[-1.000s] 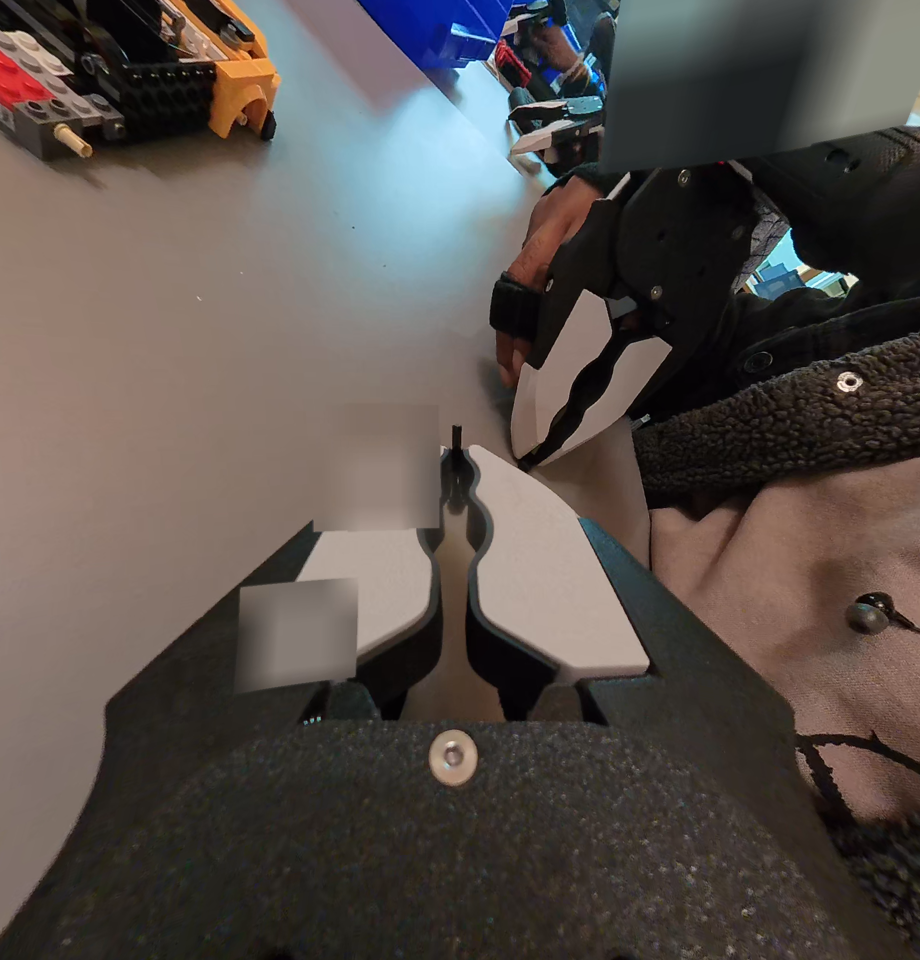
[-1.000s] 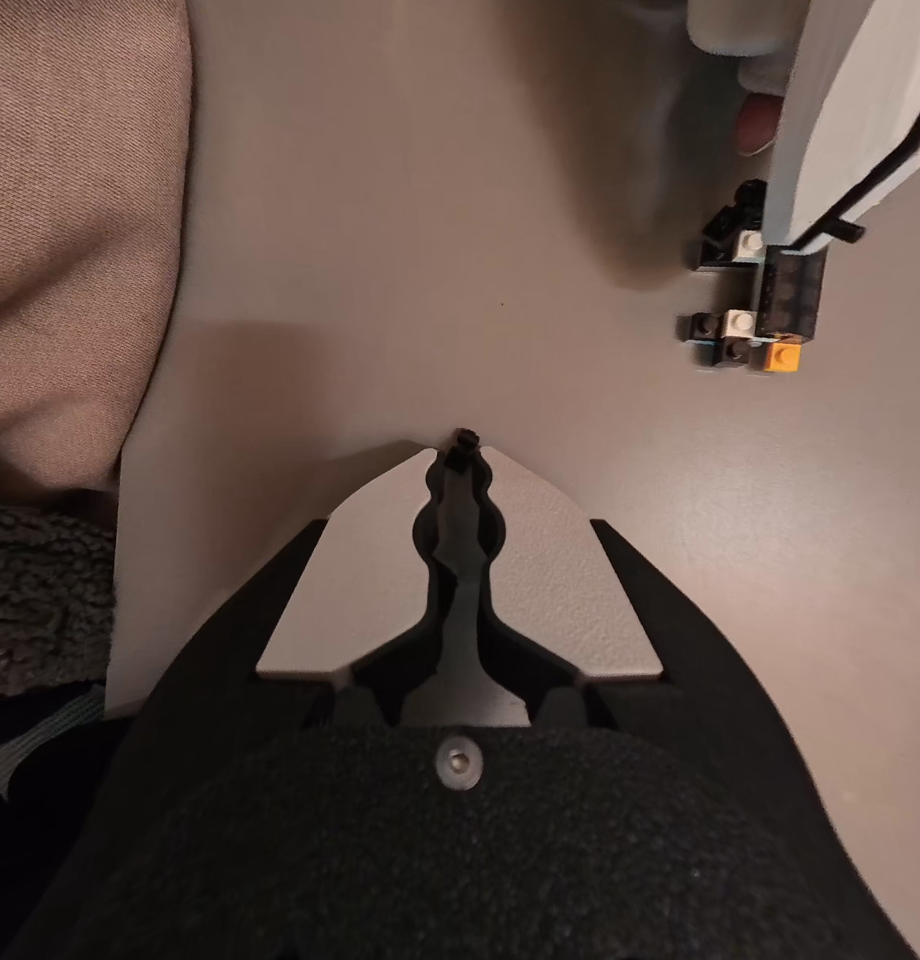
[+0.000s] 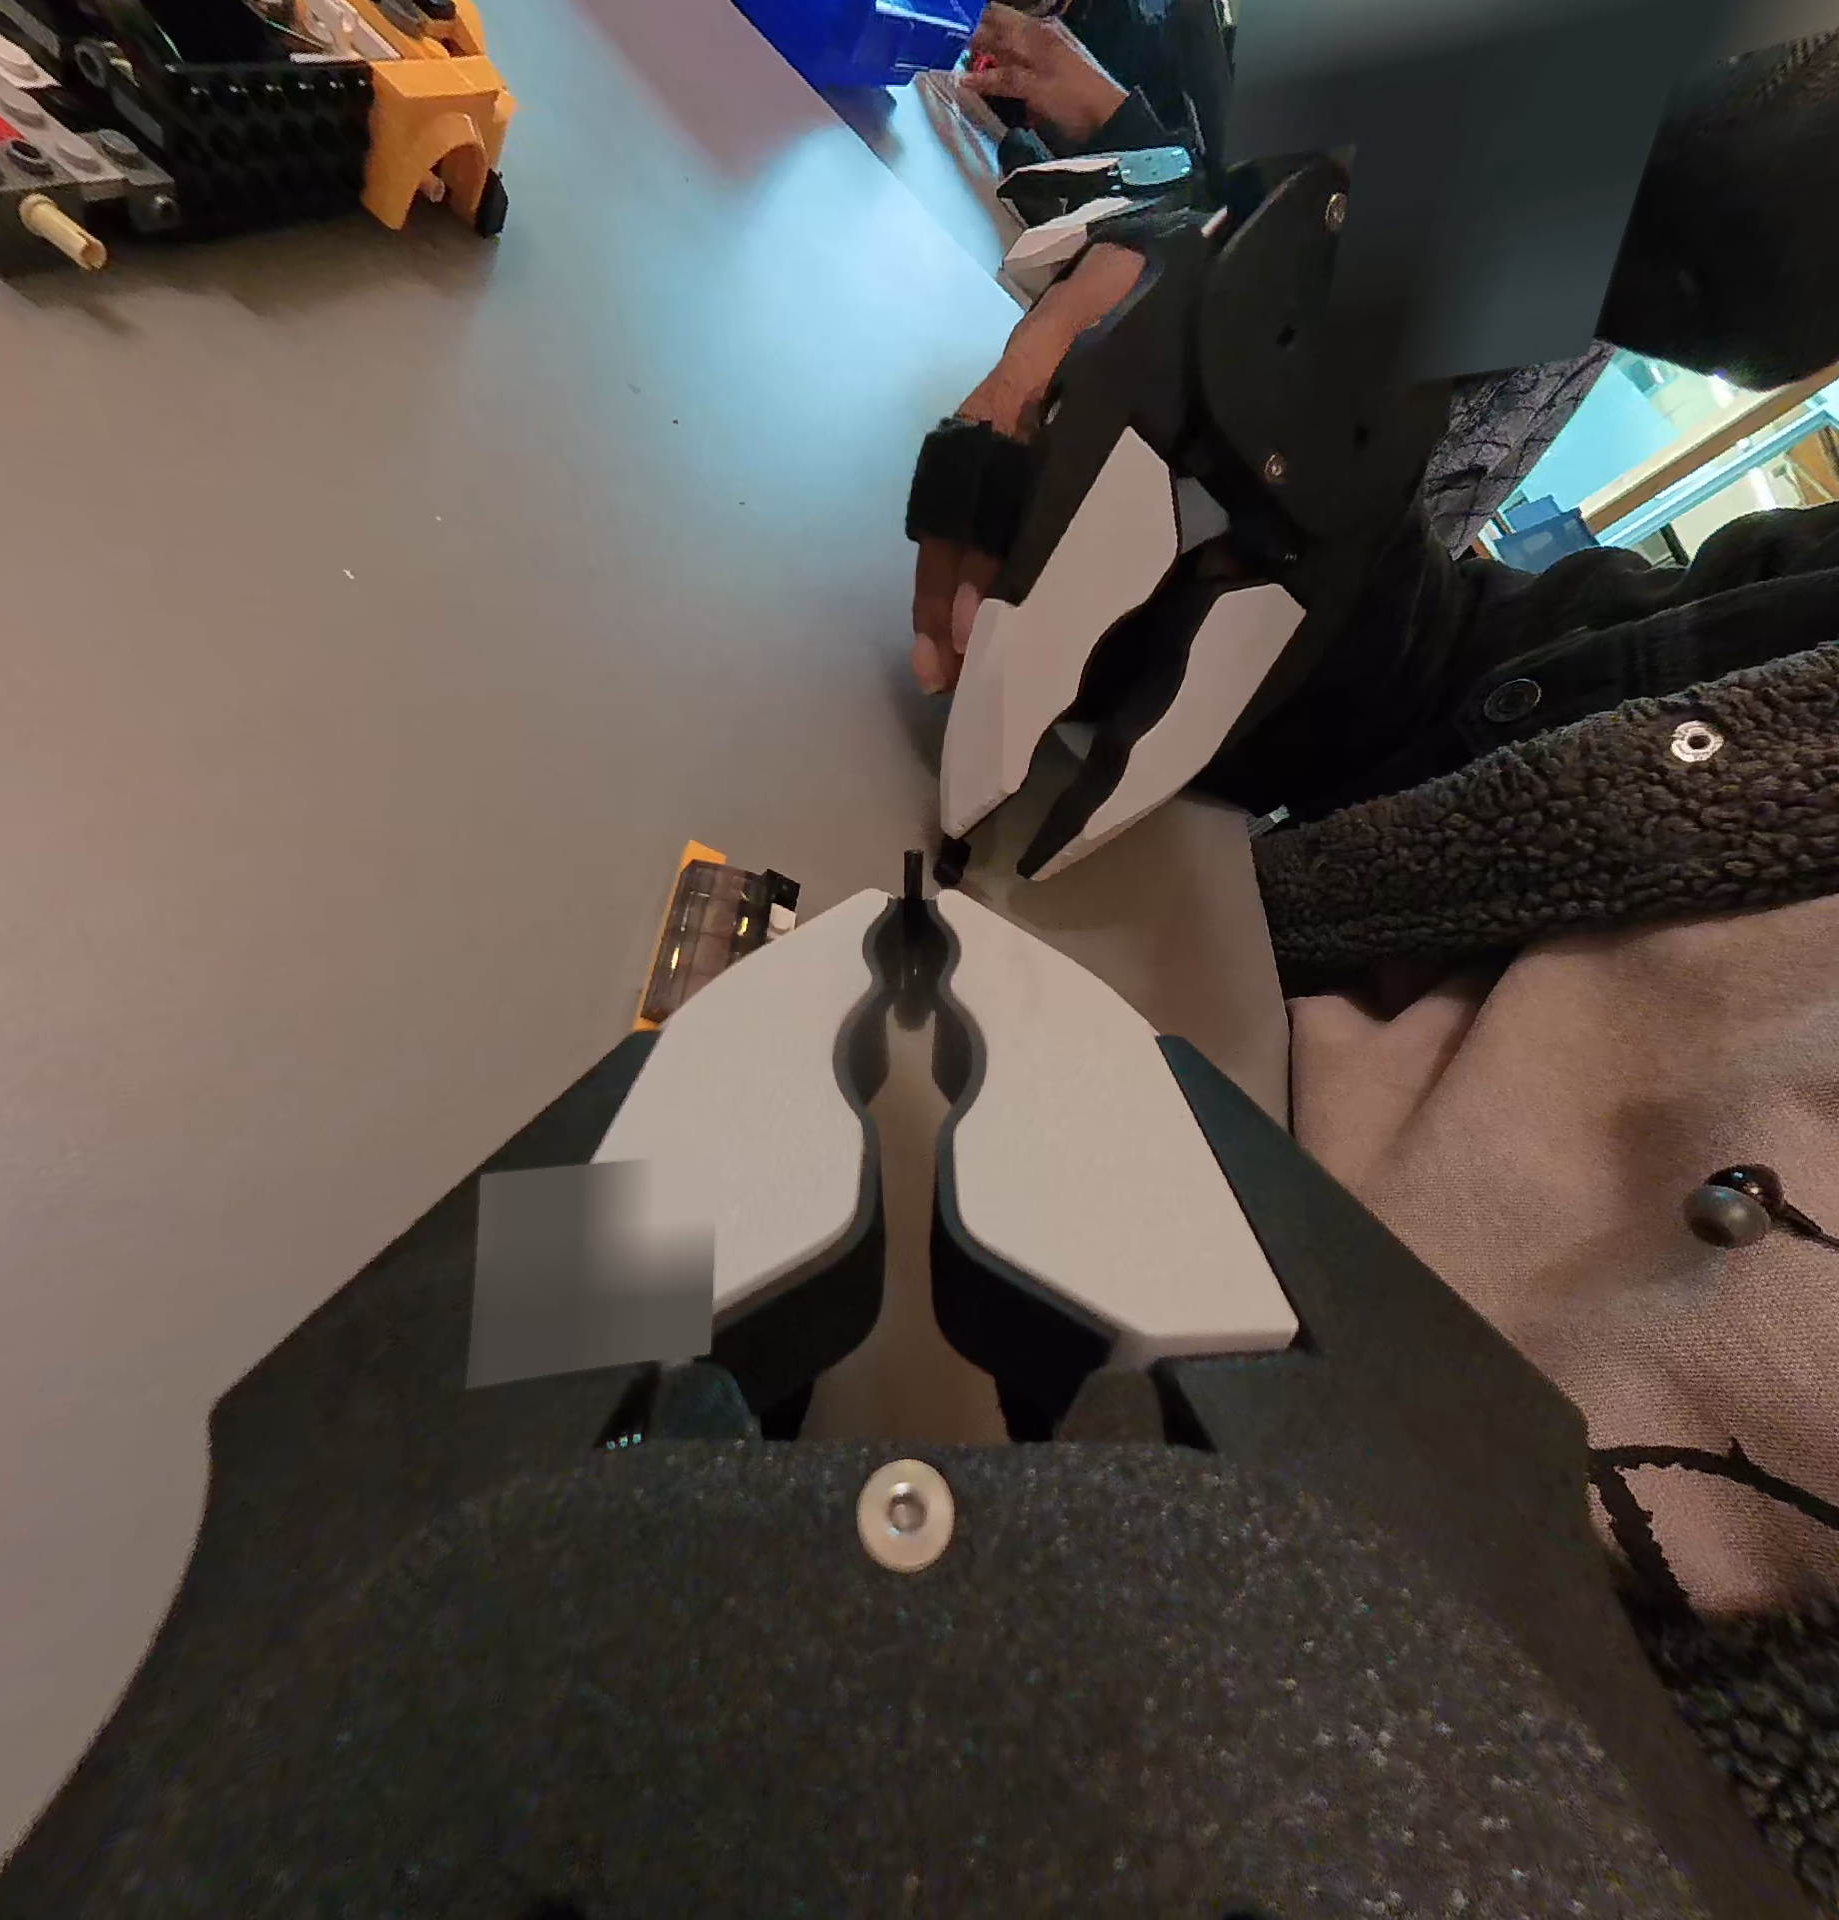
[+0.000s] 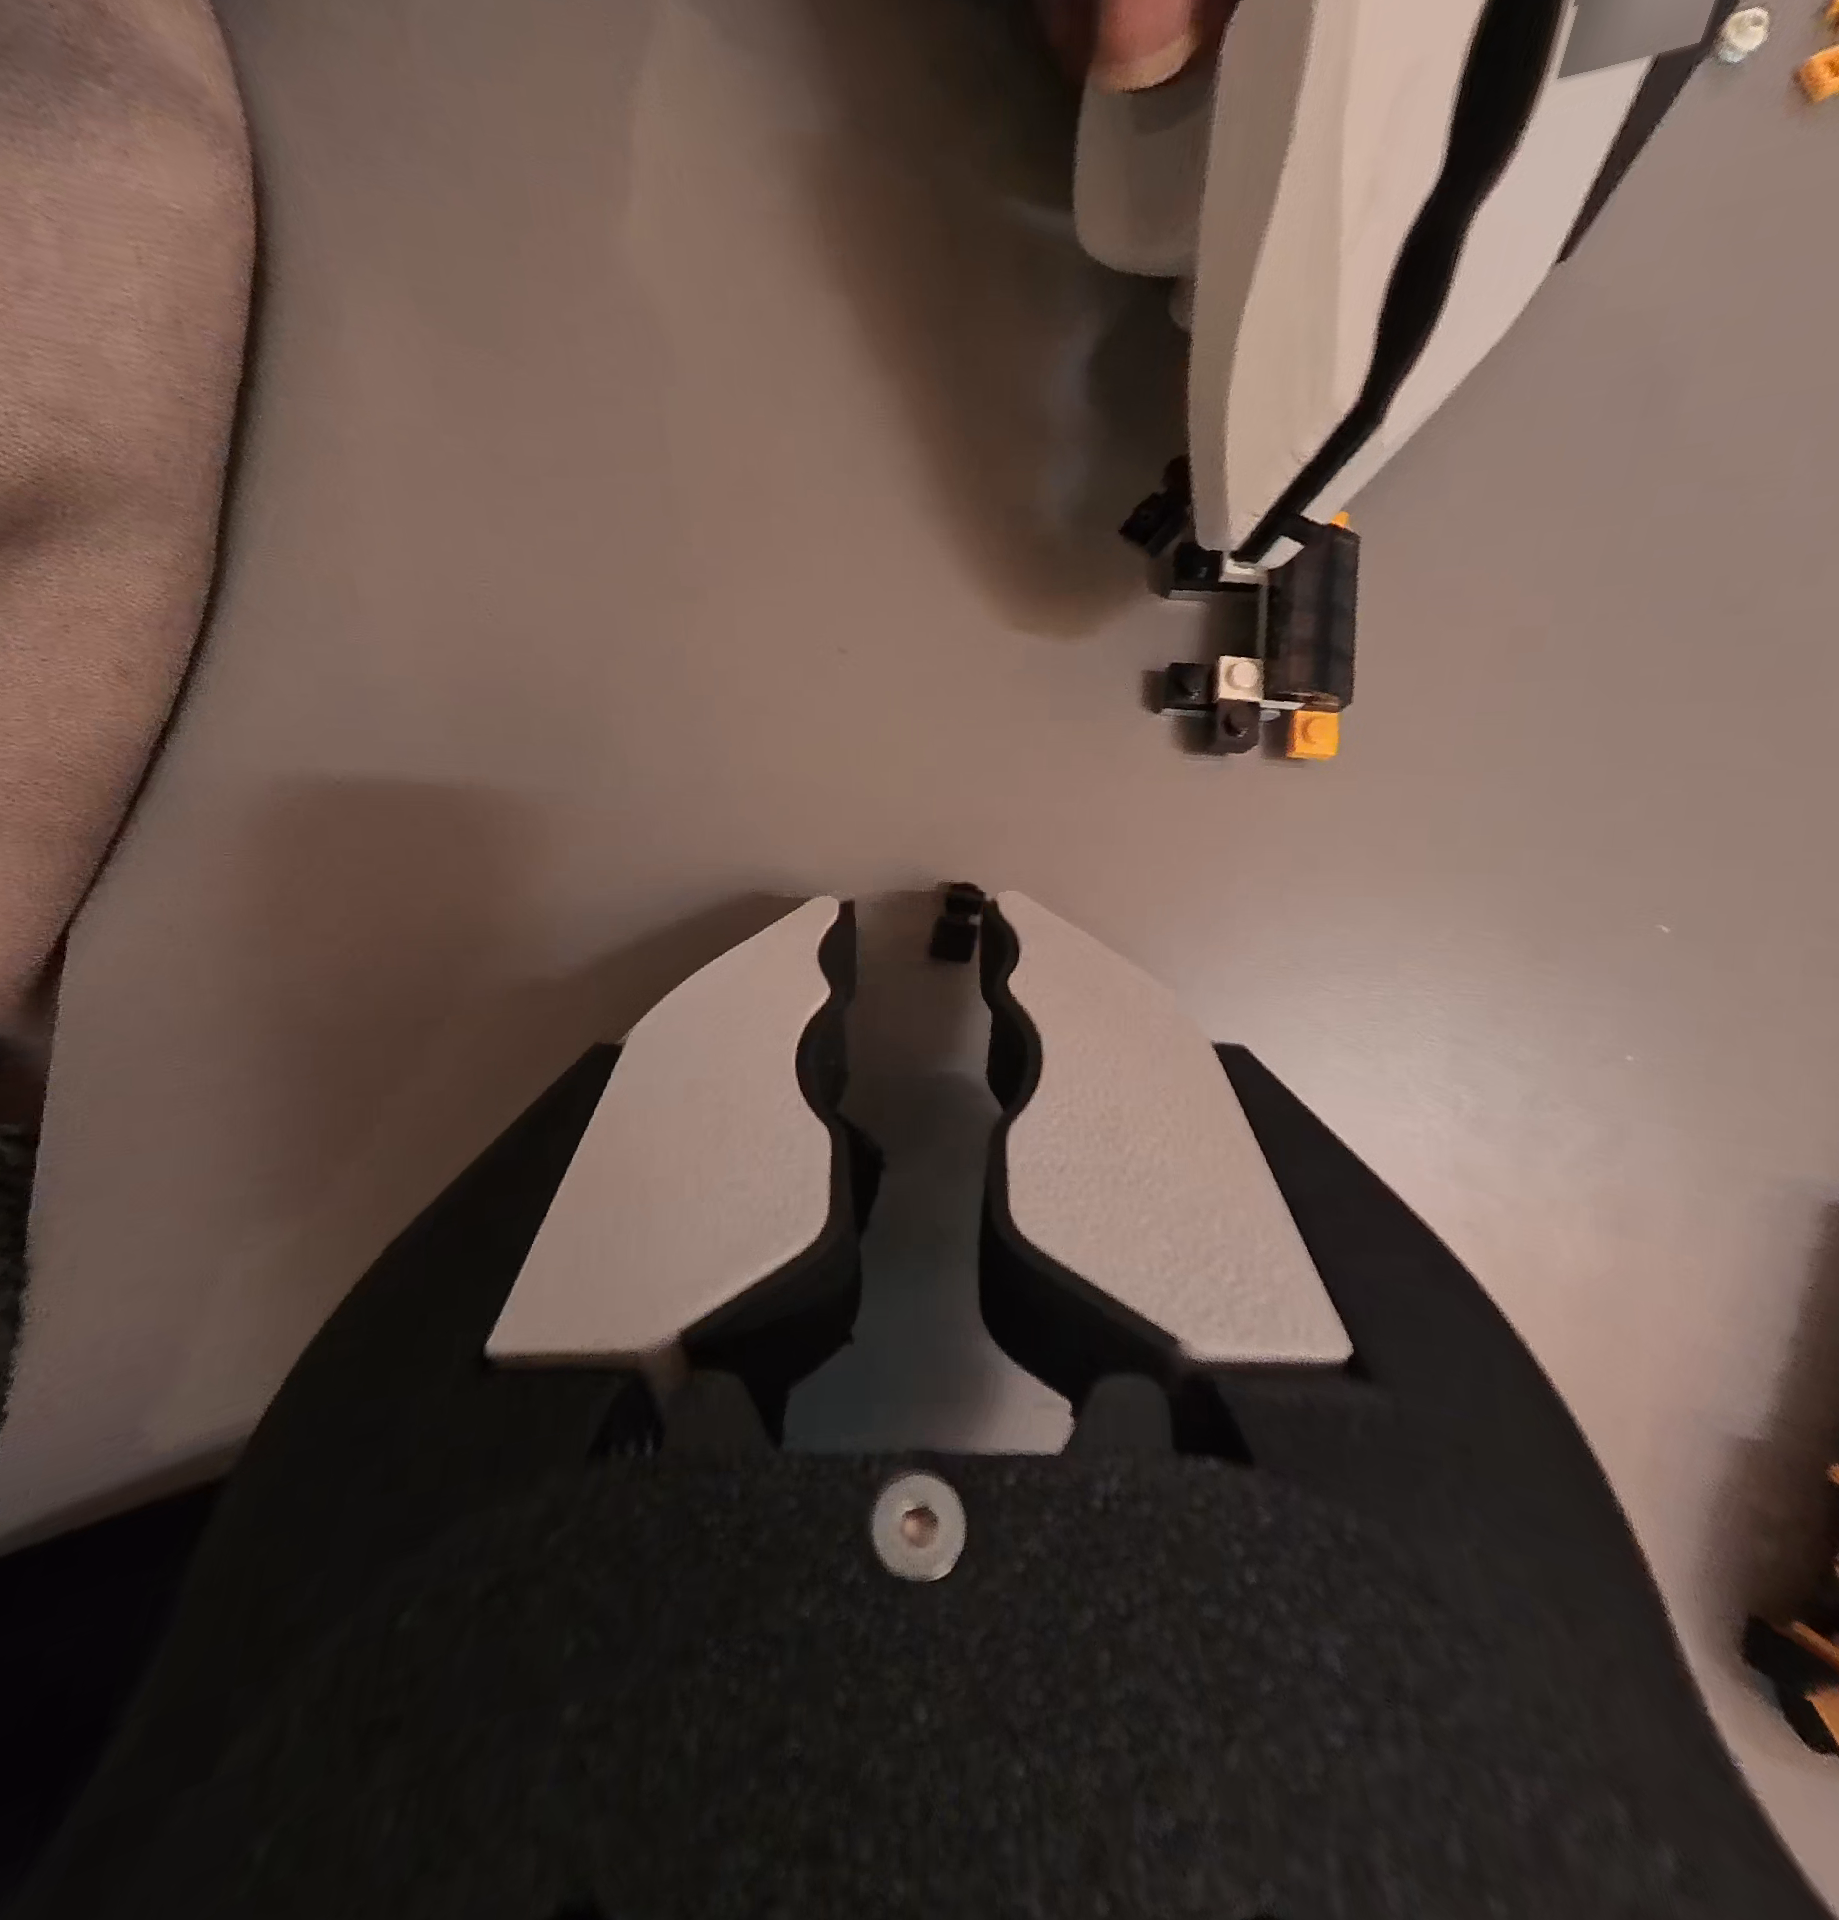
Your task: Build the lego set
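- Left claw (image 3: 910, 909) is pressed together on a thin black pin (image 3: 910, 871), which sticks out past the tips; gripping it low leaves the free end bare, presumably so it can be mated with another part.
- Right claw (image 4: 920, 914) is spread, its tips low over the grey counter (image 4: 582, 520), with a small black piece (image 4: 953, 928) lying in the gap close to the right-hand fingertip; from the left wrist view the same piece (image 3: 951, 860) sits at the tip of one finger, and I cannot tell whether it touches that finger or only lies beside it.
- Judging by the two tips nearly meeting, the pin and the black piece are being brought together, so the step in hand looks like joining them.
- Just beside the left claw lies a small sub-assembly (image 4: 1268, 644) of black, white and orange bricks with a smoky transparent block, resting flat on the counter, probably parked within reach for the next attachment.
- Farther off, at the counter's far corner, stands the larger orange-and-black model (image 3: 271, 125) with a tan axle, well apart from the work.
- Loose orange bits (image 4: 1829, 73) lie scattered at the edge.
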Motion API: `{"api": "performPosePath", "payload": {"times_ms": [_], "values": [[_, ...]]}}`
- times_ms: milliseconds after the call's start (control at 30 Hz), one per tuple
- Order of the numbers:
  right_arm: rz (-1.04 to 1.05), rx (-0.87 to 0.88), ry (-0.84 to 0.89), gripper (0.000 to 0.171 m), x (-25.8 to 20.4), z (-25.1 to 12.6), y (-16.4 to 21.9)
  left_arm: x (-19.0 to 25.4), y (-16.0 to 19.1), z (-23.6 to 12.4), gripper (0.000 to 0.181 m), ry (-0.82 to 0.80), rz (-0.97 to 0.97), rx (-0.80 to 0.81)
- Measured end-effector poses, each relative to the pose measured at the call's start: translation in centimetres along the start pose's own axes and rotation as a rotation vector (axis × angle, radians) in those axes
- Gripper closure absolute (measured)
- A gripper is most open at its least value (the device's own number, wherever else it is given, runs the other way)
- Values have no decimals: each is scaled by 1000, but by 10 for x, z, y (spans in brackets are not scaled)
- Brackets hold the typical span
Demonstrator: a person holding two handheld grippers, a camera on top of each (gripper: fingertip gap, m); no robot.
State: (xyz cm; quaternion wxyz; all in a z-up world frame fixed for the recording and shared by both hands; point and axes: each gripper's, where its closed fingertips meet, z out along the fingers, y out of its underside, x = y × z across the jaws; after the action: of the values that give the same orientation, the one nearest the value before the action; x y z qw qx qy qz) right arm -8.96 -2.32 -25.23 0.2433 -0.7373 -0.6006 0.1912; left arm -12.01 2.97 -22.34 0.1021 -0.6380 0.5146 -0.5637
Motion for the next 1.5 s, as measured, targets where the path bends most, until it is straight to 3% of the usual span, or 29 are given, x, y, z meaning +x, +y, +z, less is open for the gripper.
{"api": "performPosePath", "payload": {"times_ms": [300, 567, 800, 1067, 1167, 1267, 1500], "values": [[-39, -53, -25, 149, -9, 4, 5, 0, 1, 0, 179, 0, -2, -5], [-16, -20, -5, 171, -1, 5, 4, 0, 1, 1, 180, 3, -3, -8], [68, 120, -7, 171, 8, -9, -10, 1, 2, 1, 180, 5, 1, -14], [-17, 5, -4, 147, -1, -1, 3, 0, 3, 2, 180, 0, 2, -18], [-28, -29, -3, 148, -1, 6, 7, 0, 3, 2, 180, 0, 1, -19], [-14, -19, 18, 163, 4, 8, 6, 0, 3, 2, 180, 0, 0, -20], [99, 134, -45, 163, 7, -8, -7, 1, 3, 3, 179, -1, 6, -25]]}}
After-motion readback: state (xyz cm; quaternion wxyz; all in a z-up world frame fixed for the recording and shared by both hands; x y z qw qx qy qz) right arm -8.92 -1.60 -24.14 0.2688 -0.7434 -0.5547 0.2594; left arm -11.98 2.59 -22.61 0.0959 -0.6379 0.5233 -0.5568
